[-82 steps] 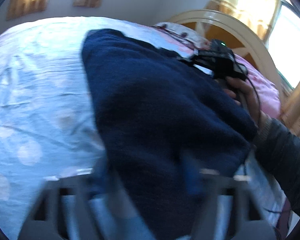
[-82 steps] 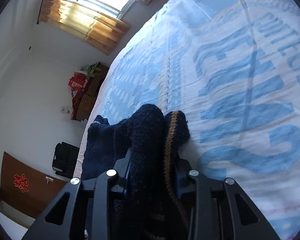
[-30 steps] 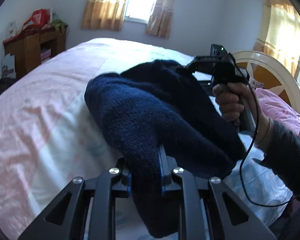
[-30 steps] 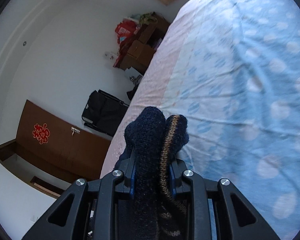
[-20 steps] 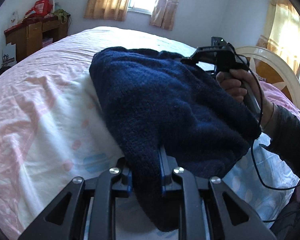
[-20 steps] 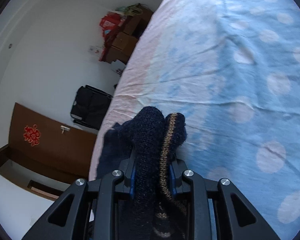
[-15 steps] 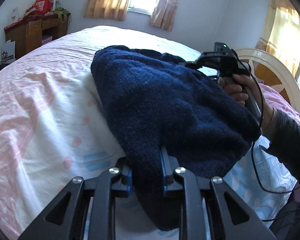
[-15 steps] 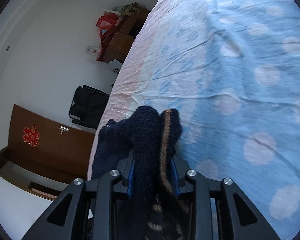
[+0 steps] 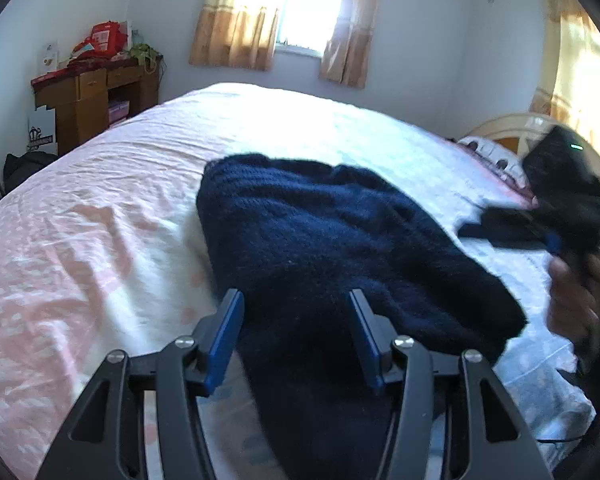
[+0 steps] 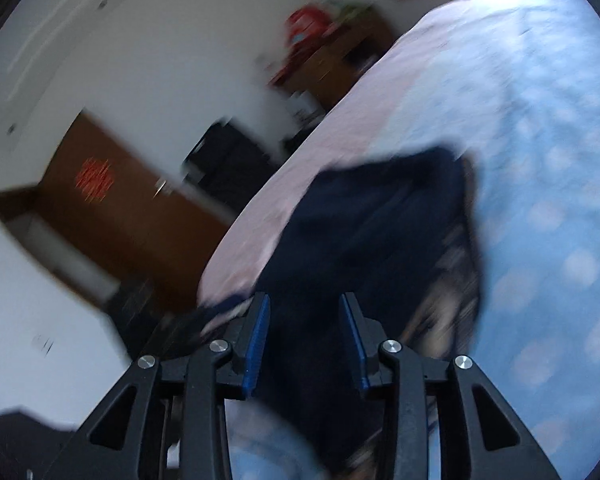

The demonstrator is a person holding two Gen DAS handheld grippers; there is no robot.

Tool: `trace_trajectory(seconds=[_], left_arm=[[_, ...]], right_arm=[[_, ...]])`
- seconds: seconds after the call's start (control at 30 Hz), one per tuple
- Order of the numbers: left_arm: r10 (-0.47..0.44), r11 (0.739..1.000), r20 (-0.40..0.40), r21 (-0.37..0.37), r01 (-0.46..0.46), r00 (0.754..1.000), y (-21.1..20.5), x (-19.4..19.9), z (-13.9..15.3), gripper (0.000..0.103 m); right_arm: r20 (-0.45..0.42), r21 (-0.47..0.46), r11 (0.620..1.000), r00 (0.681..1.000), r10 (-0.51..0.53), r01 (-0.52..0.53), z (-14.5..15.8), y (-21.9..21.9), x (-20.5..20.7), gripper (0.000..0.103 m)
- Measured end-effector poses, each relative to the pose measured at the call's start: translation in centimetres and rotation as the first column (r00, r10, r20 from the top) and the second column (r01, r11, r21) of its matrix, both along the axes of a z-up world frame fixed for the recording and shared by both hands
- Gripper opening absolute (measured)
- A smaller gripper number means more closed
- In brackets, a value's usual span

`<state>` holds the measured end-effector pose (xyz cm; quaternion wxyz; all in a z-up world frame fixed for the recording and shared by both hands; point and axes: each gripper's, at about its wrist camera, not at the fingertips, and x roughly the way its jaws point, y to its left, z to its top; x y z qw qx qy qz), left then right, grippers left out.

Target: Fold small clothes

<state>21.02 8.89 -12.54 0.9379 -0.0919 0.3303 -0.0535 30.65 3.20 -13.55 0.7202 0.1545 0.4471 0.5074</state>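
A dark navy knitted sweater (image 9: 332, 240) lies folded over on the bed. My left gripper (image 9: 296, 304) is open, its blue-padded jaws standing on either side of the sweater's near edge. In the right wrist view the same sweater (image 10: 372, 232) lies on the sheet, blurred, with a tan stripe along its right edge. My right gripper (image 10: 305, 310) is open over the sweater's near part. In the left wrist view the right gripper (image 9: 556, 200) appears blurred at the far right, held in a hand.
The bed sheet (image 9: 100, 240) is pink and white near me and pale blue with dots (image 10: 560, 200) farther over. A wooden desk (image 9: 96, 96) stands by the left wall. A curved headboard (image 9: 512, 128) is at the right. A brown door (image 10: 112, 208) and black bag (image 10: 228, 160) are beyond the bed.
Both grippers have opened and let go of the sweater, which now rests on the bed. The right gripper has pulled away to the right and is moving.
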Motion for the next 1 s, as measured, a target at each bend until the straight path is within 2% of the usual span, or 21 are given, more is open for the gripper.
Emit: trace_trajectory(seconds=[0.07,0.13,0.17,0.23,0.33,0.4,0.47,0.57,0.6,0.7,0.77,0.83,1.0], left_arm=[[0.034,0.998,-0.012,0.052,-0.034,0.999,-0.5,0.2,-0.7,0.061],[0.044,0.995,-0.049,0.089,-0.04,0.998,-0.6,0.6,-1.4,0.065],[0.042,0.996,-0.065,0.083,-0.036,0.997,-0.4,0.6,-1.7,0.068],[0.046,0.998,-0.082,0.05,-0.042,0.996,0.0,0.6,-1.8,0.068],[0.046,0.998,-0.093,0.048,-0.041,0.995,-0.3,0.2,-1.7,0.068],[0.033,0.998,-0.091,0.06,-0.028,0.995,-0.7,-0.3,-1.4,0.072],[0.023,0.997,-0.094,0.069,-0.016,0.995,-1.1,-0.7,-1.4,0.073],[0.016,0.997,-0.118,0.076,-0.007,0.993,-1.4,-1.1,-2.1,0.073],[0.013,0.997,-0.125,0.079,-0.003,0.992,-1.4,-1.1,-2.3,0.073],[0.012,0.998,-0.143,0.064,-0.003,0.99,-1.3,-1.2,-3.0,0.073],[0.015,0.999,-0.151,0.048,-0.008,0.988,-1.1,-1.1,-3.1,0.073],[0.014,0.999,-0.151,0.048,-0.007,0.988,-1.1,-1.2,-3.0,0.073],[0.01,0.998,-0.147,0.059,-0.001,0.989,-1.2,-1.4,-2.8,0.073]], right_arm=[[-0.025,-0.03,1.0,1.0,-0.007,0.006,-1.4,-0.2,-1.1,0.037],[-0.082,-0.087,0.993,0.993,-0.084,0.077,-3.9,-1.6,-0.6,0.037],[-0.102,-0.086,0.992,0.99,-0.099,0.09,-4.6,-2.1,-0.4,0.037],[-0.15,-0.026,0.995,0.983,-0.104,0.101,-5.3,-3.0,-0.3,0.037],[-0.061,-0.099,0.99,0.992,-0.11,0.104,-4.0,-2.4,-1.6,0.037],[0.043,-0.141,0.986,0.996,-0.085,0.09,-2.5,-1.7,-3.5,0.038],[0.184,-0.218,0.968,0.979,-0.083,0.123,-1.4,-1.3,-5.4,0.038],[0.334,-0.324,0.911,0.932,-0.142,0.255,-1.1,-1.8,-6.9,0.038],[0.34,-0.342,0.898,0.928,-0.156,0.276,-1.4,-2.3,-7.1,0.038],[0.269,-0.372,0.897,0.952,-0.143,0.24,-2.9,-3.0,-7.7,0.038],[0.278,-0.384,0.895,0.953,-0.12,0.225,-3.1,-3.0,-8.7,0.022],[0.271,-0.363,0.904,0.954,-0.128,0.224,-2.7,-3.5,-9.2,0.014],[0.163,-0.292,0.938,0.976,-0.144,0.188,-2.2,-4.3,-8.9,0.012]])
